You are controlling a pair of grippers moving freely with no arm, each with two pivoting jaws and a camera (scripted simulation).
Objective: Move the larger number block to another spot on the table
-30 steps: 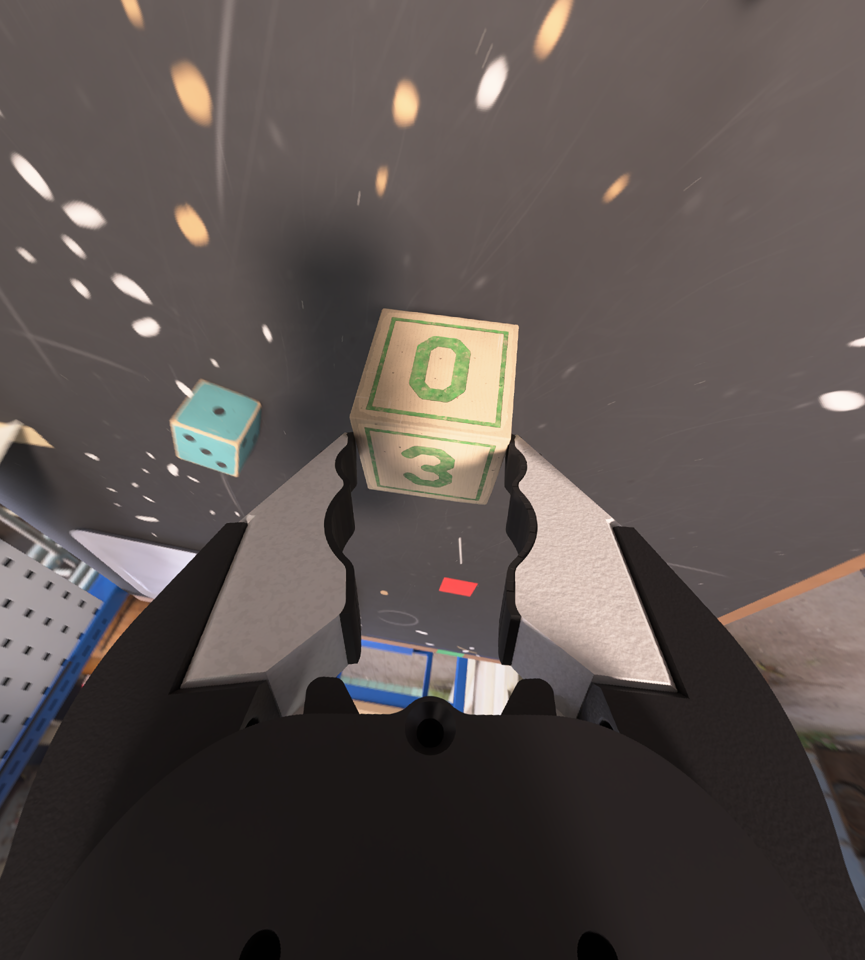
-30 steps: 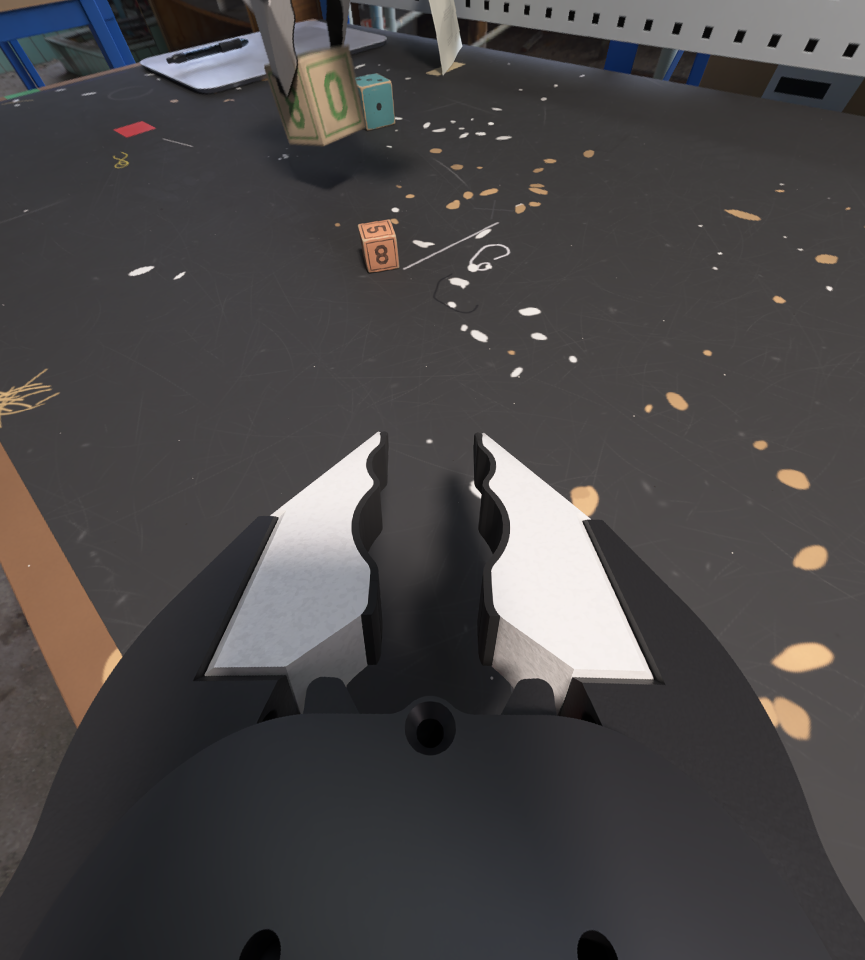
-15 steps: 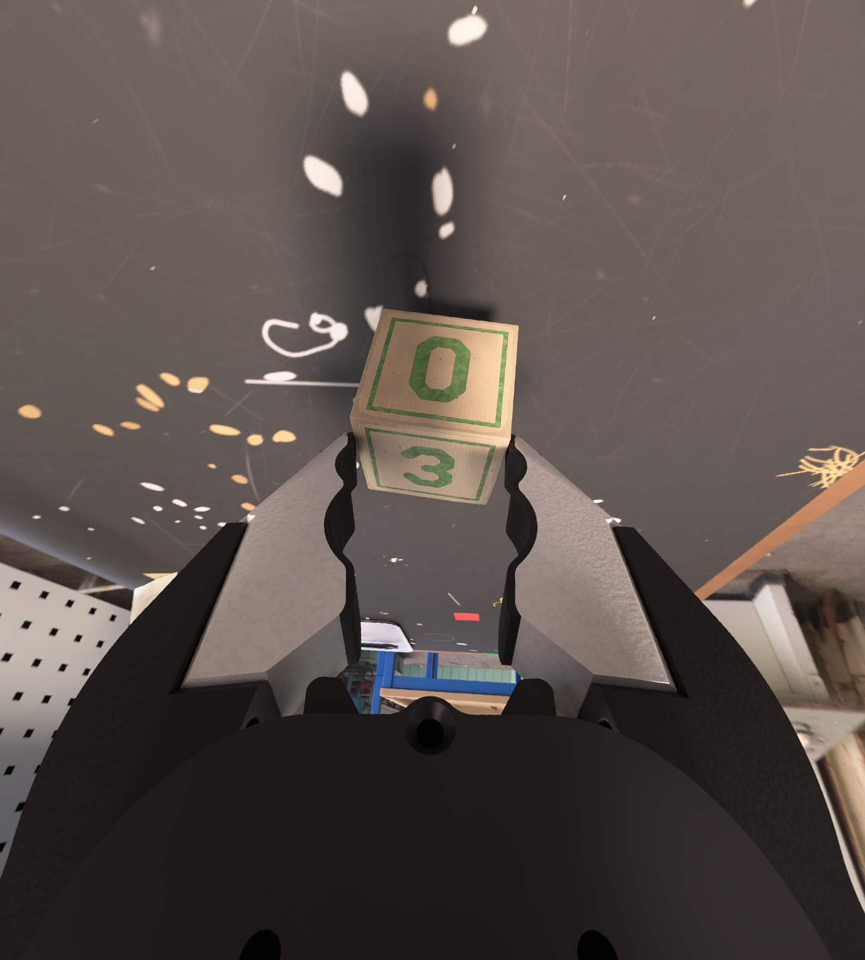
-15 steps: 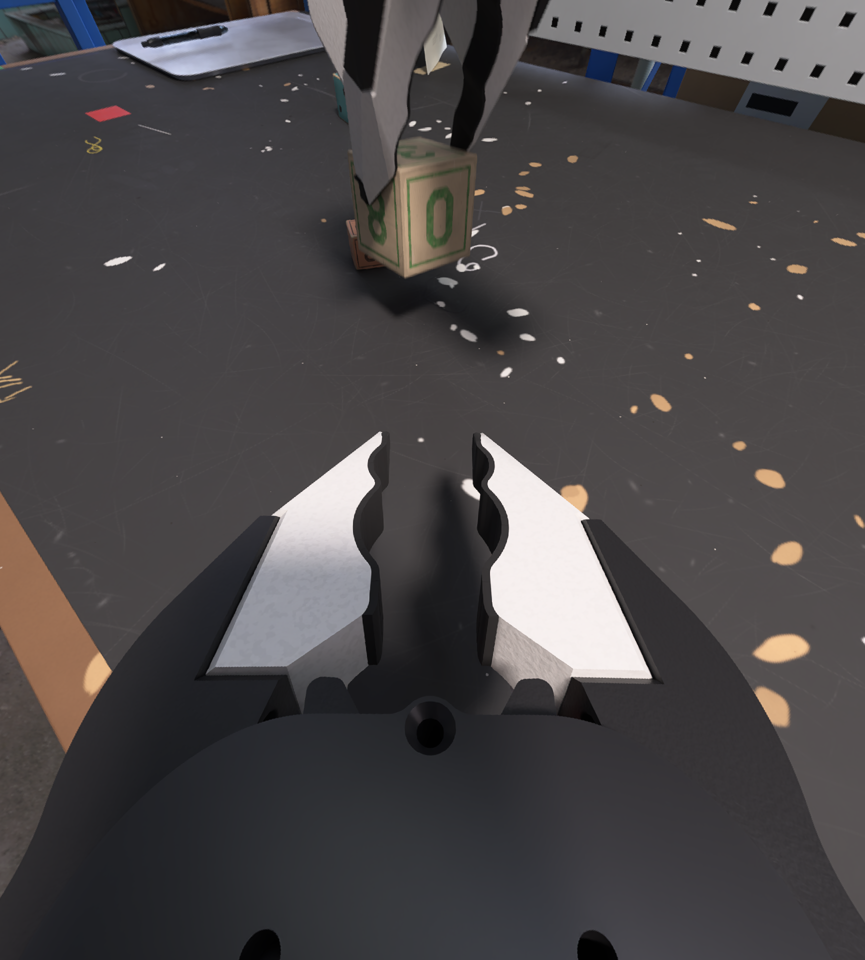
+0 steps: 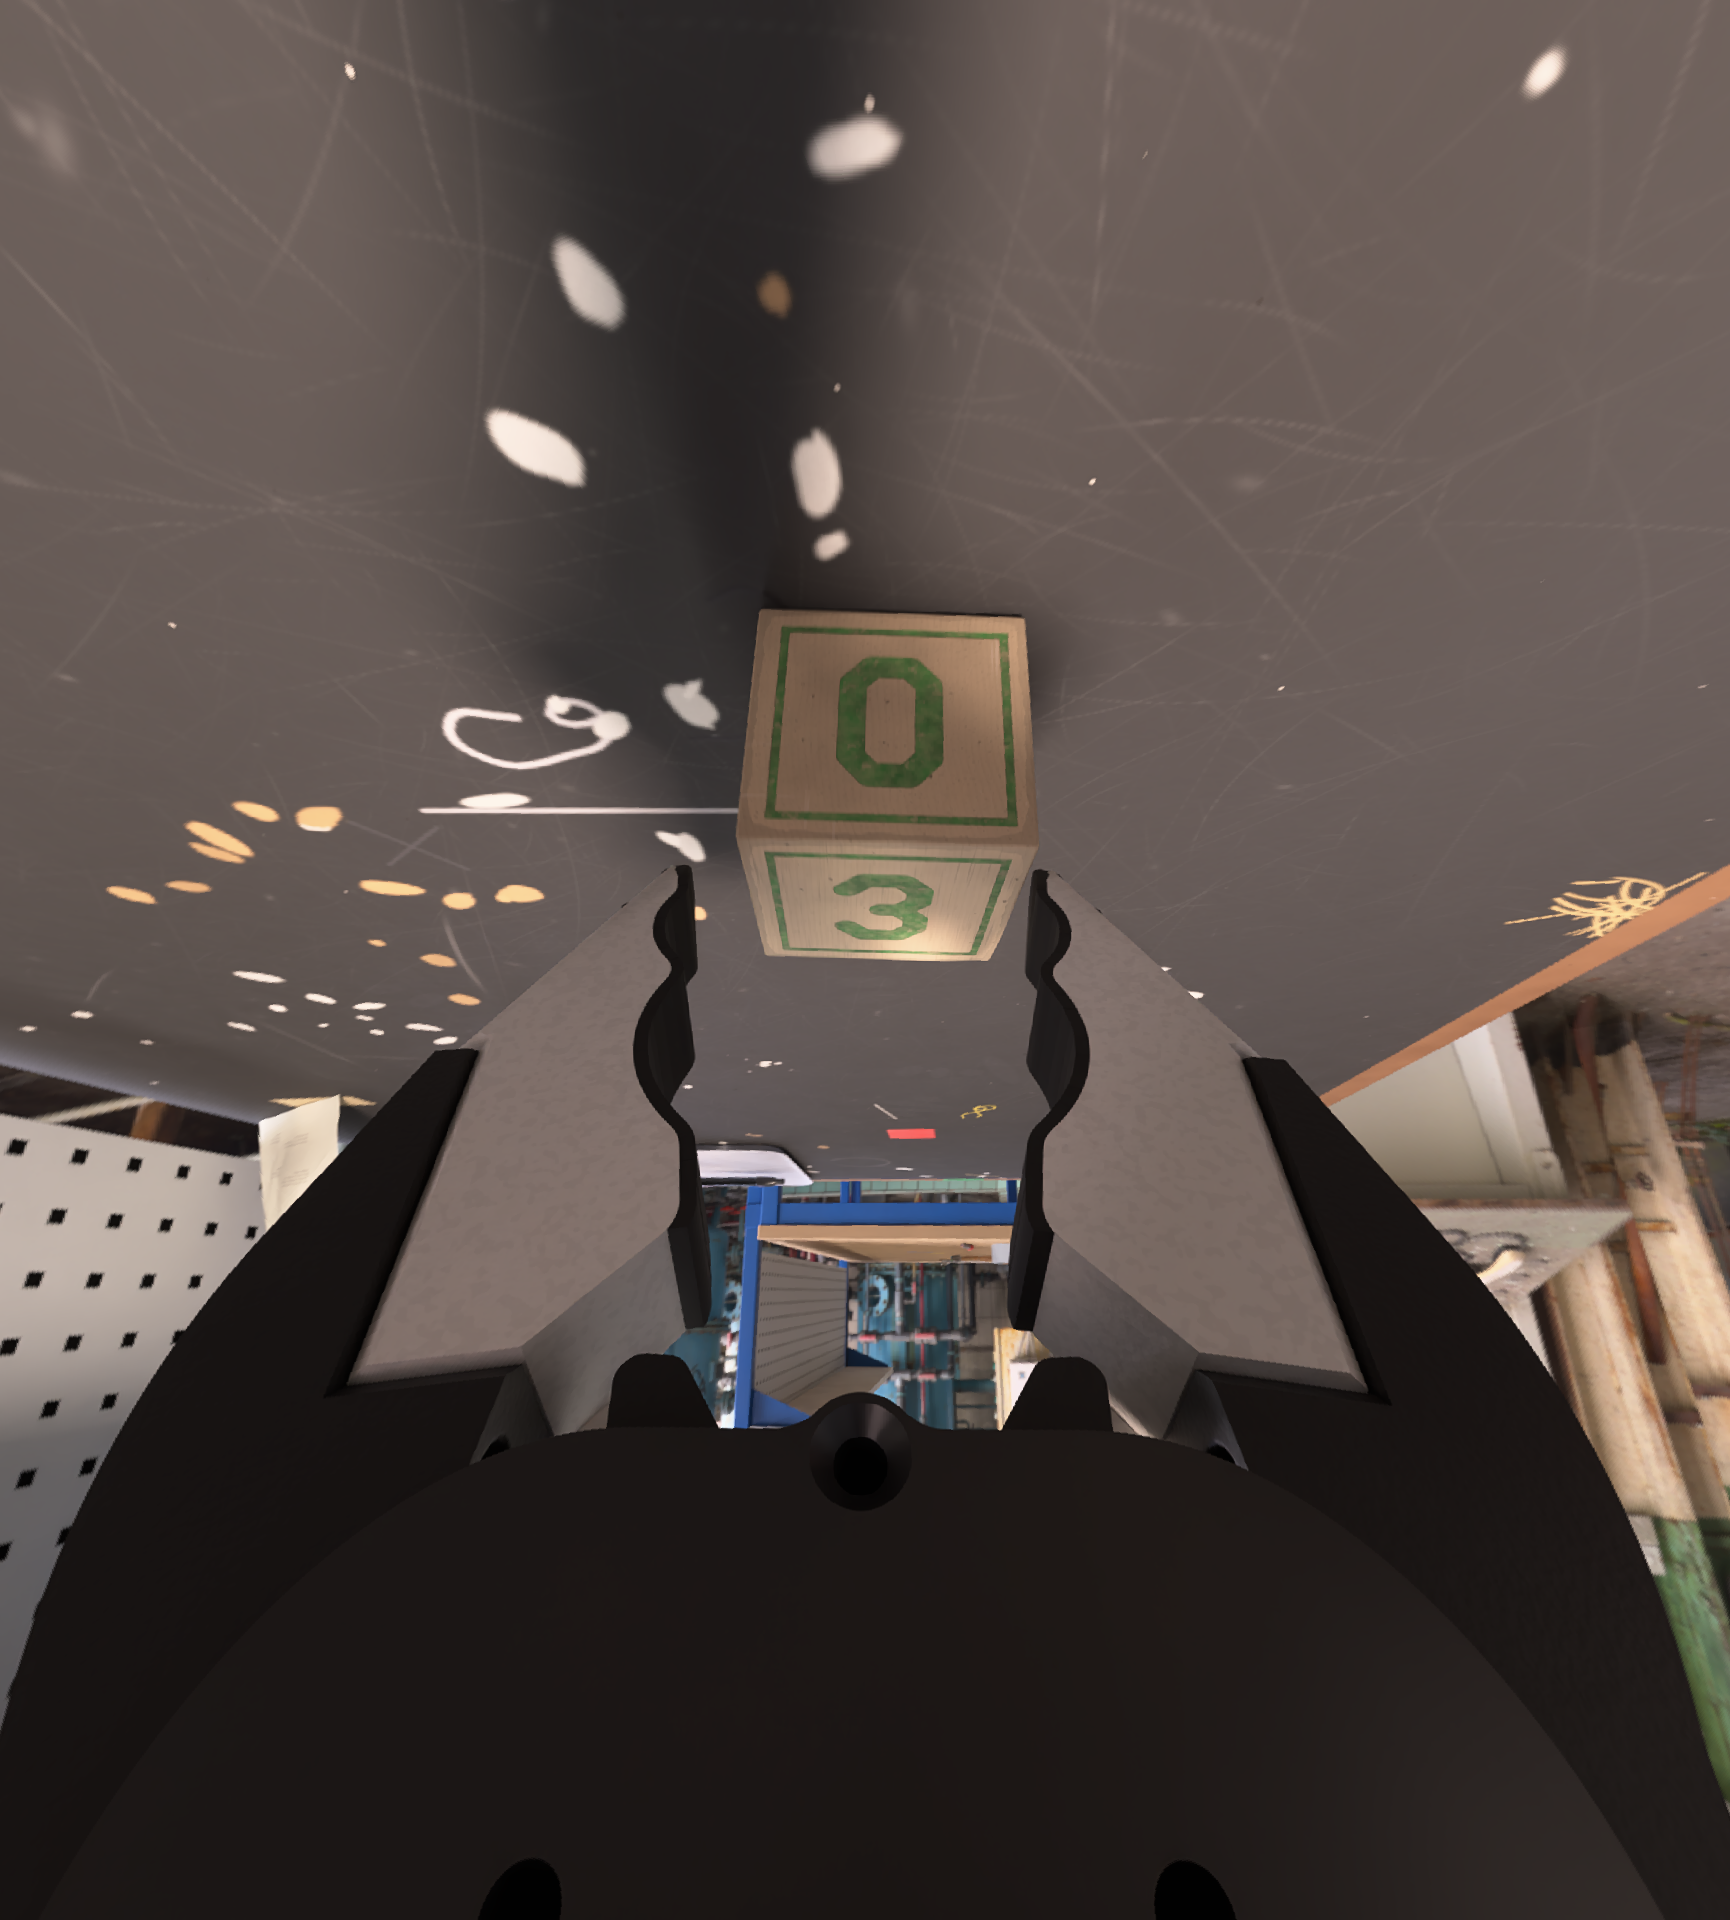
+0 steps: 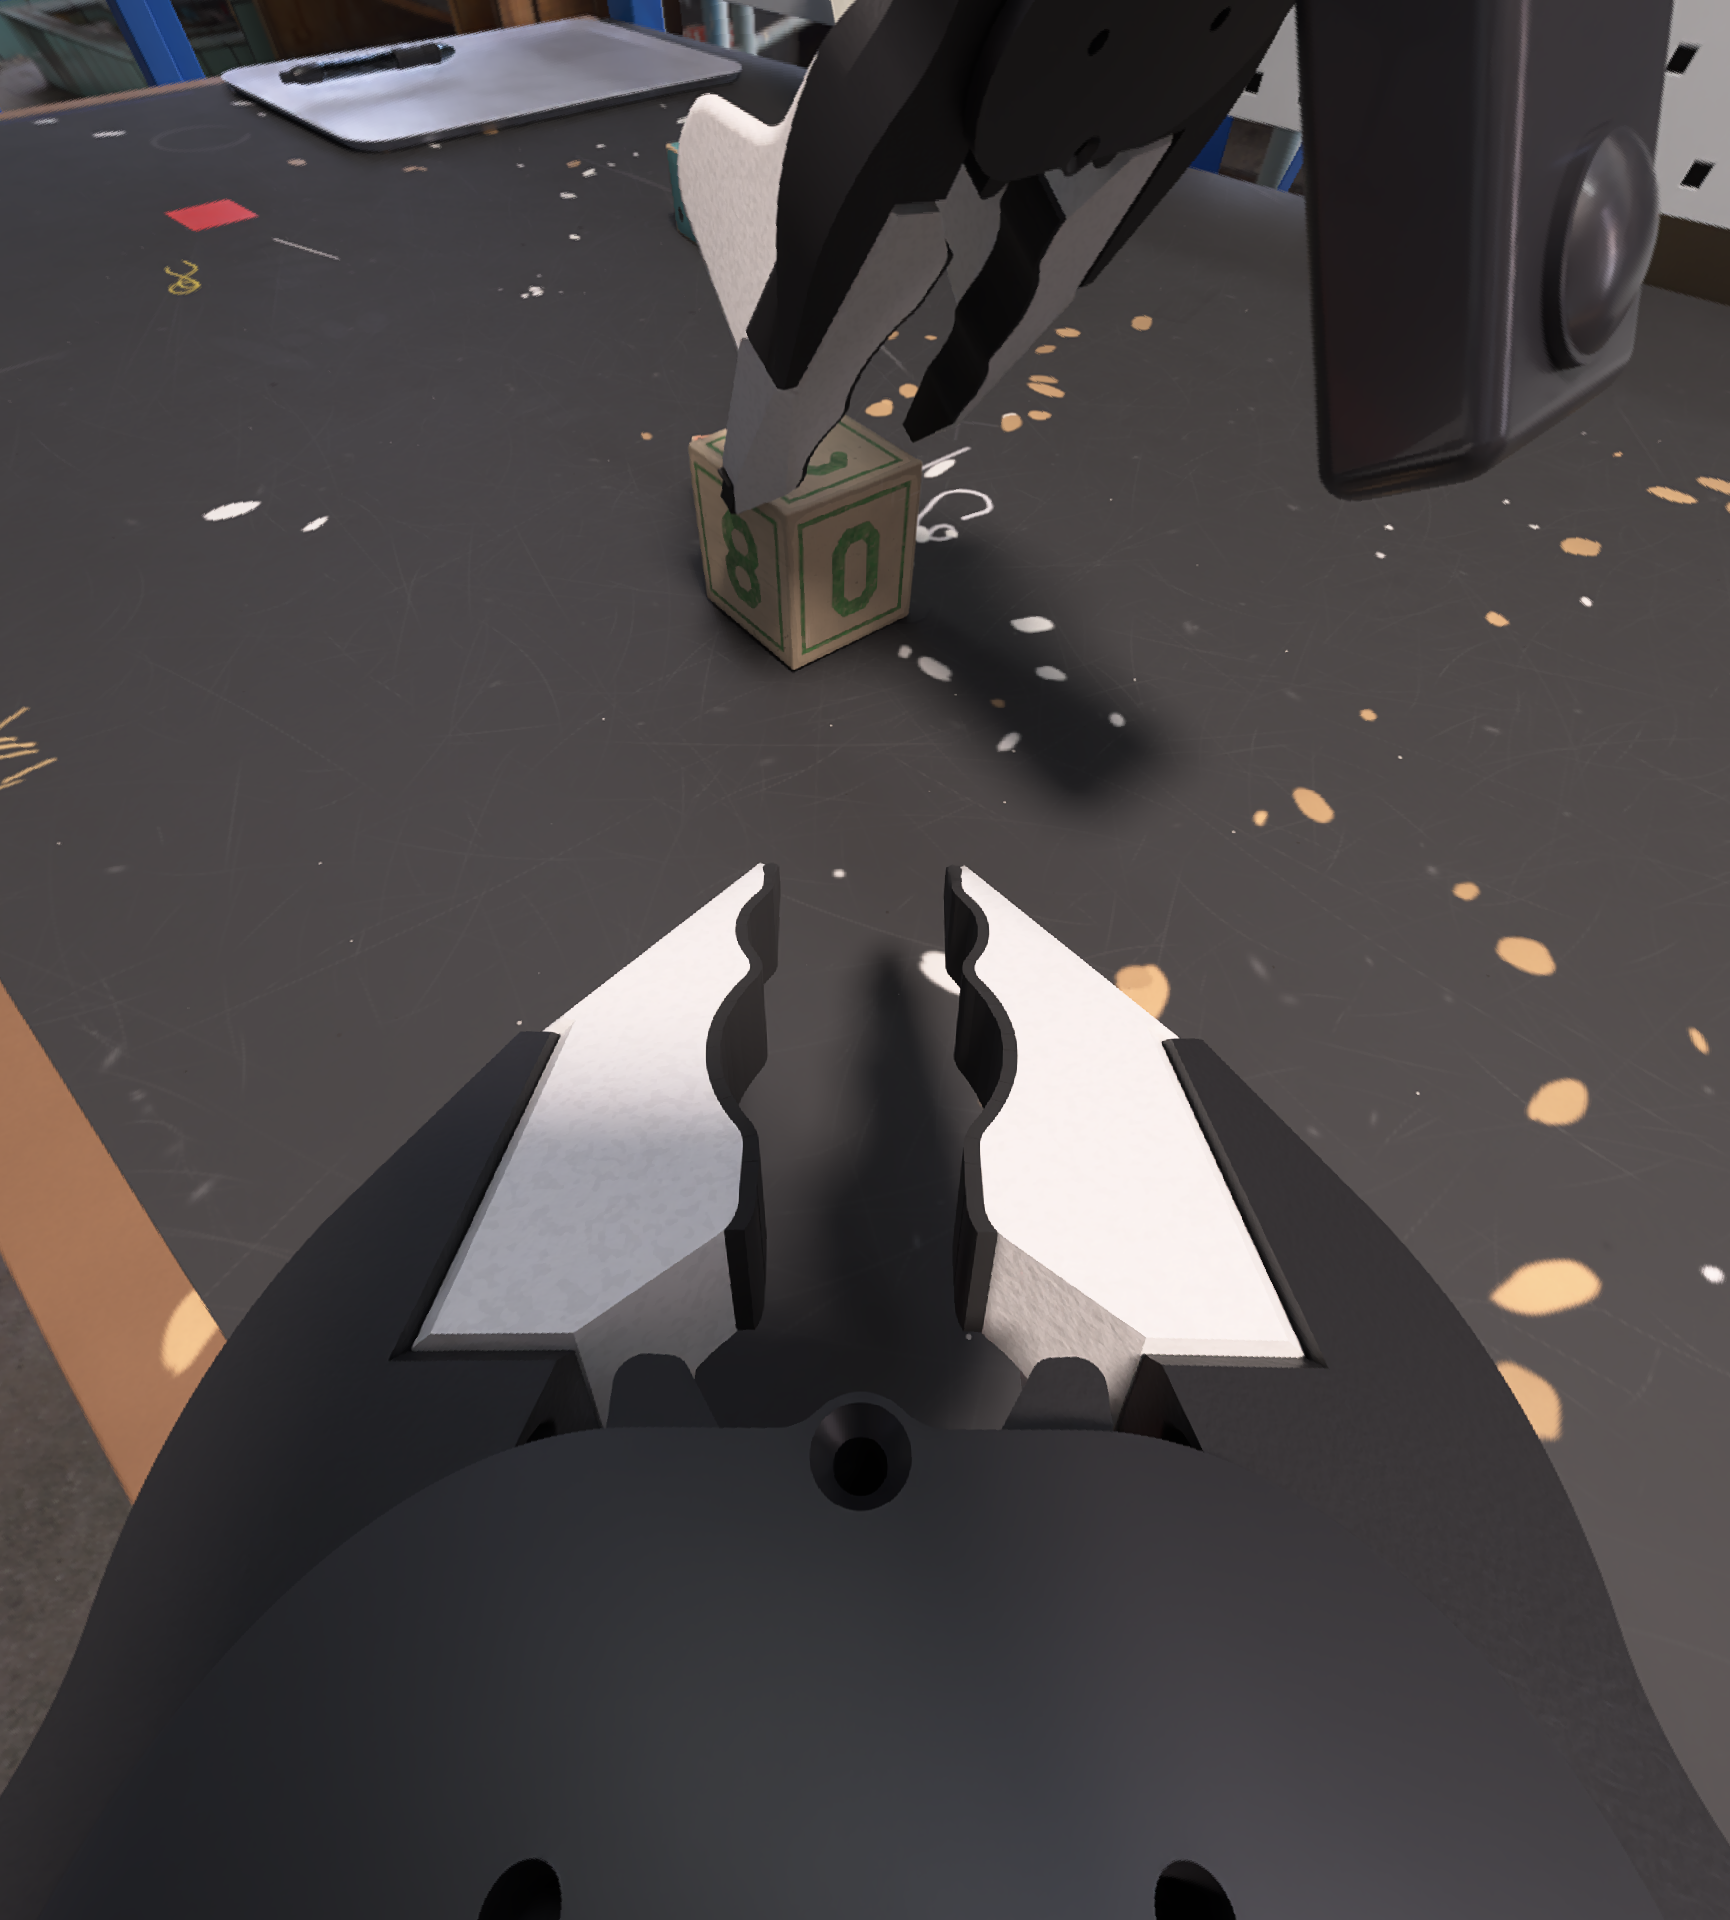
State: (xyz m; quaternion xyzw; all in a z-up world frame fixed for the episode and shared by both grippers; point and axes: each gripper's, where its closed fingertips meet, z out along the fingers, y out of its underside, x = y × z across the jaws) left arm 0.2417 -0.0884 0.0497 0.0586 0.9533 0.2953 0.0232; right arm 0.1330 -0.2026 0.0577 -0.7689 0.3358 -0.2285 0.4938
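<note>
The larger number block (image 5: pixel 887 727), pale wood with green numerals, stands on the dark table (image 5: pixel 1360 416). My left gripper (image 5: pixel 858 883) is open just above it, with a gap showing between the left finger and the block. In the right wrist view the block (image 6: pixel 819 561) rests on the table with the left gripper (image 6: pixel 830 462) pointing down over its top, one fingertip on each side. My right gripper (image 6: pixel 859 883) is open and empty, low over the table well in front of the block. The smaller number block is not visible.
A grey clipboard (image 6: pixel 487 78) lies at the table's far end, with a red square mark (image 6: pixel 212 215) near it. The table's brown edge (image 6: pixel 9 1091) runs along the left. A white pegboard (image 5: pixel 61 1351) stands beside the table.
The left gripper carried the block down toward the right gripper, set it on the table and opened its jaws off it. The right gripper has hardly moved.
</note>
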